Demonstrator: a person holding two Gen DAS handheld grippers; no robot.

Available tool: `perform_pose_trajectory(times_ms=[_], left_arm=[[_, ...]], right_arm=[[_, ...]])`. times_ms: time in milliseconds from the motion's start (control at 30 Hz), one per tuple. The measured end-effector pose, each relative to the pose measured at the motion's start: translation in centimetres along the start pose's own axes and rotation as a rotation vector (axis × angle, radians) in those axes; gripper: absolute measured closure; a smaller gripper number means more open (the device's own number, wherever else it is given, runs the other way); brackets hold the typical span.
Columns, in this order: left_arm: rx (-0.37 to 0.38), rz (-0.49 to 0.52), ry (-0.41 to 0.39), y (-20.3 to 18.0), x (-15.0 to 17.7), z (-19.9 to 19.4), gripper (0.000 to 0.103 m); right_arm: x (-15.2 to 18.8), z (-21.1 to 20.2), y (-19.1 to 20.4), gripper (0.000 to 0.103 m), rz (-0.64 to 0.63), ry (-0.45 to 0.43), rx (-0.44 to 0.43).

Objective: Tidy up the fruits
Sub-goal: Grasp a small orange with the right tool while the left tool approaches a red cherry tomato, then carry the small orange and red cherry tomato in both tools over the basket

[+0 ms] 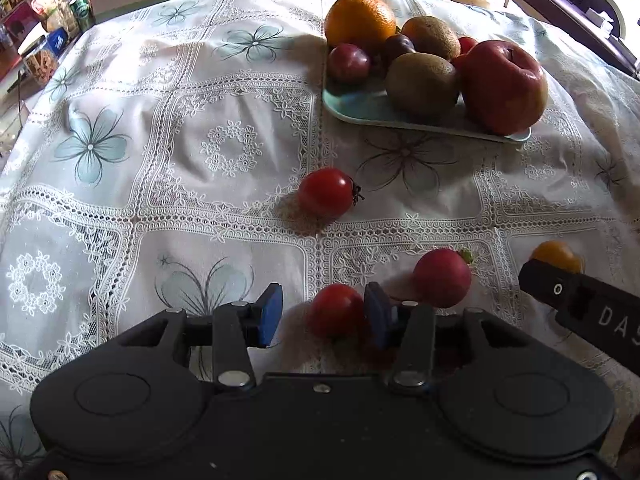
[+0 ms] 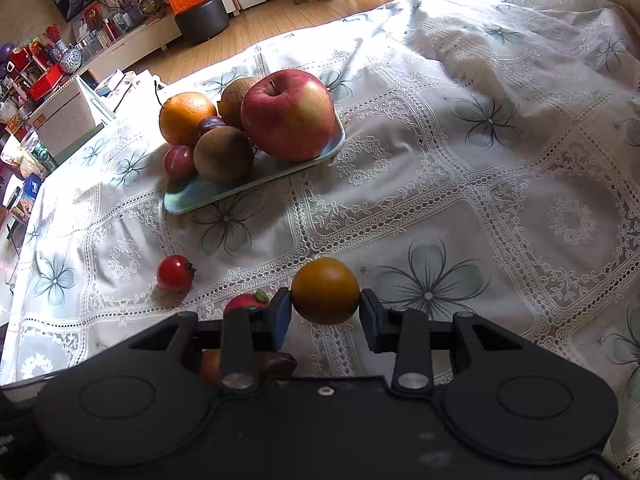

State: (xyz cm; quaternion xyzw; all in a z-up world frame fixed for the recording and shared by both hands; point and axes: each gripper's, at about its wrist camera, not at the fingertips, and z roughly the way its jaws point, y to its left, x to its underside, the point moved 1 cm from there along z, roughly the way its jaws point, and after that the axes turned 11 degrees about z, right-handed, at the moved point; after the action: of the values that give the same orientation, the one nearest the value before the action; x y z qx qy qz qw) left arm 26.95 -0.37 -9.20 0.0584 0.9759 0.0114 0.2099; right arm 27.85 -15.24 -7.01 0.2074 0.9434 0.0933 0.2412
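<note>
- Your left gripper is spread wide, low over the tablecloth. A red cherry tomato lies between its blue pads, hard against the right-hand pad and well clear of the other.
- Just right of that gripper lies a strawberry, and further ahead a second red cherry tomato sits alone on the lace.
- Your right gripper has an orange-yellow cherry tomato between its pads; the left pad touches it, while a thin gap shows at the right pad, so you cannot tell whether the grip has closed.
- From the left wrist view, the tip of your right gripper sits at the right edge with that tomato behind it.
- Farther off on the cloth stands the pale green tray, holding a red apple, an orange, two kiwis and a few plums.
</note>
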Motion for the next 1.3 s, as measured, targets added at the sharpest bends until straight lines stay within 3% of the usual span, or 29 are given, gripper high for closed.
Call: perform_pose_trajectory(times_ms=[100, 300, 400, 533, 700, 800, 867, 1000, 1100, 1300], left_arm=[[-0.010, 0.024, 0.002, -0.3, -0.2, 0.2, 0.049], [0.070, -0.043, 0.038, 1.1, -0.6, 1.2, 0.049], [0.172, -0.089, 0.037, 2.1, -0.3, 1.1, 0.064], [0.215, -0.162, 0.043, 3.1, 0.1, 0.9, 0.064], [0.170, -0.180, -0.006, 2.9, 0.0, -1.4, 0.064], [0.189, -0.191, -0.047, 3.2, -0.1, -4.4, 0.064], [0.162, -0.193, -0.071, 3.2, 0.3, -7.0, 0.064], [0.115, -0.166, -0.114, 2.8, 2.5, -12.1, 0.064], [0.128, -0.127, -0.135, 2.3, 5.2, -15.3, 0.064], [0.163, -0.057, -0.126, 0.7, 11.1, -17.6, 0.064]], right_arm=[[-0.1, 0.1, -0.1, 0.065, 0.004, 0.006, -0.004], [0.0, 0.1, 0.0, 0.065, 0.000, 0.004, 0.000], [0.0, 0.0, -0.1, 0.065, -0.001, 0.000, -0.010], [0.1, -0.7, -0.1, 0.065, -0.003, -0.017, -0.021], [0.2, -2.7, 0.4, 0.065, -0.029, -0.074, -0.023], [0.4, -5.1, 0.5, 0.065, -0.038, -0.093, -0.034], [0.6, -7.4, 0.2, 0.065, -0.037, -0.087, -0.069], [2.0, -12.7, -1.3, 0.065, -0.048, -0.064, -0.163], [3.7, -16.1, -2.6, 0.065, -0.088, -0.036, -0.206], [7.9, -17.8, -4.9, 0.065, -0.188, 0.084, -0.181]])
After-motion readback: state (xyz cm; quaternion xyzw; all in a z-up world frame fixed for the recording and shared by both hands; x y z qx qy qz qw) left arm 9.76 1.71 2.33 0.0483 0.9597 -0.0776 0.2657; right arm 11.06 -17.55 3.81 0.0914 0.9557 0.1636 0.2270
